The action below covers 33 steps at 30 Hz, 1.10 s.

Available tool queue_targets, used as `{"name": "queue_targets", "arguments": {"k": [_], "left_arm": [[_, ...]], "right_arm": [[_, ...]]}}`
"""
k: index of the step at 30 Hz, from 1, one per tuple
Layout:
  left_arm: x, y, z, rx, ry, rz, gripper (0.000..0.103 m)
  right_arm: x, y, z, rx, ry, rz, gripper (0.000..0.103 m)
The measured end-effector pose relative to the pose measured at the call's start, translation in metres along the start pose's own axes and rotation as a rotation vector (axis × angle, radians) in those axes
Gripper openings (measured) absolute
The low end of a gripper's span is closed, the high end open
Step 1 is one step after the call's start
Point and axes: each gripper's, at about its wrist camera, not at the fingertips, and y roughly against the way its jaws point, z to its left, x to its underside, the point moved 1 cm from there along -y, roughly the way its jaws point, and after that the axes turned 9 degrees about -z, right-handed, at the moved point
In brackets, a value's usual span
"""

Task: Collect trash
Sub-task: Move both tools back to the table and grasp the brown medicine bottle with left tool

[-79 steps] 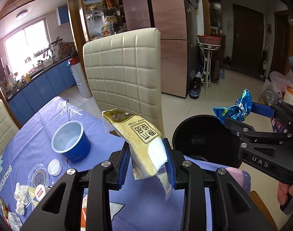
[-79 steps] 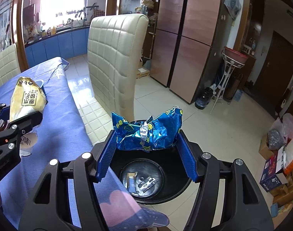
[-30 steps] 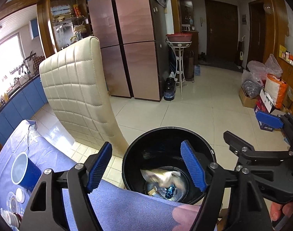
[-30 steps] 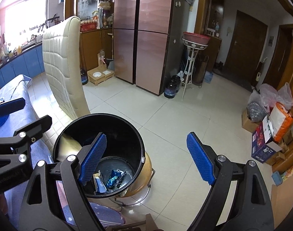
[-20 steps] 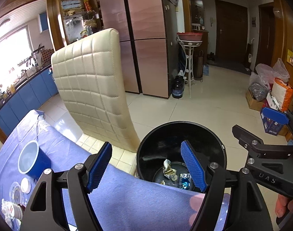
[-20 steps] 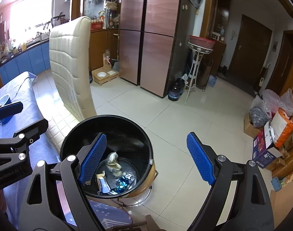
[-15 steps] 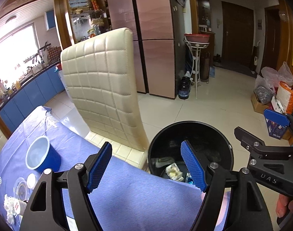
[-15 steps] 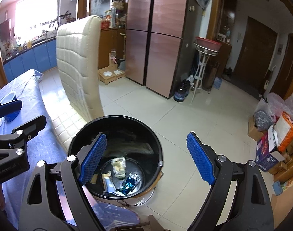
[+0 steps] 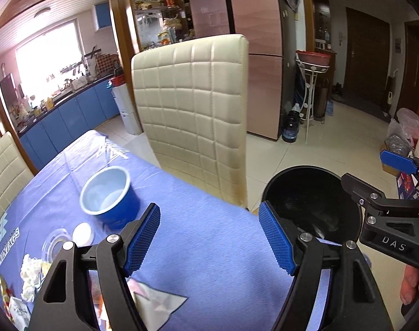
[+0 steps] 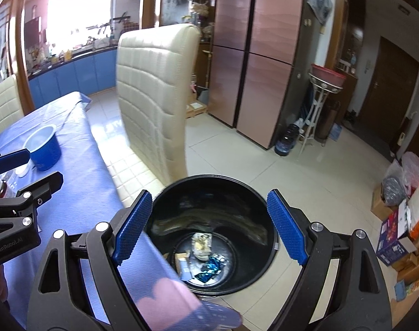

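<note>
Both our tools are spread wide and empty: the left tool over the blue-clothed worktop, the right tool above the black bin, where wrappers lie at six o'clock; a blue cup sits at ten o'clock.

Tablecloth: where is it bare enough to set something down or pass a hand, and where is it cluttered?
Bare: the wide stretch of tablecloth between the blue cup, the chair back and the black bin. Crowded: the near-left corner, with the white lid, clear lid, crumpled tissue and wrappers.
</note>
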Motion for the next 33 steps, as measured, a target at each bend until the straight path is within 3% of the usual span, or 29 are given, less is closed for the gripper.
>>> {"name": "queue_targets", "arguments": {"k": [26,33], "left_arm": [[0.04,0.041,0.131,-0.237,0.161,0.047,0.072],[0.051,0.04,0.156,-0.219,0.223,0.085,0.072]], "right_arm": [[-0.009,0.007,0.151,-0.287,0.193,-0.002,0.085],[-0.005,0.01,0.174,-0.335,0.237,0.005,0.085]]}}
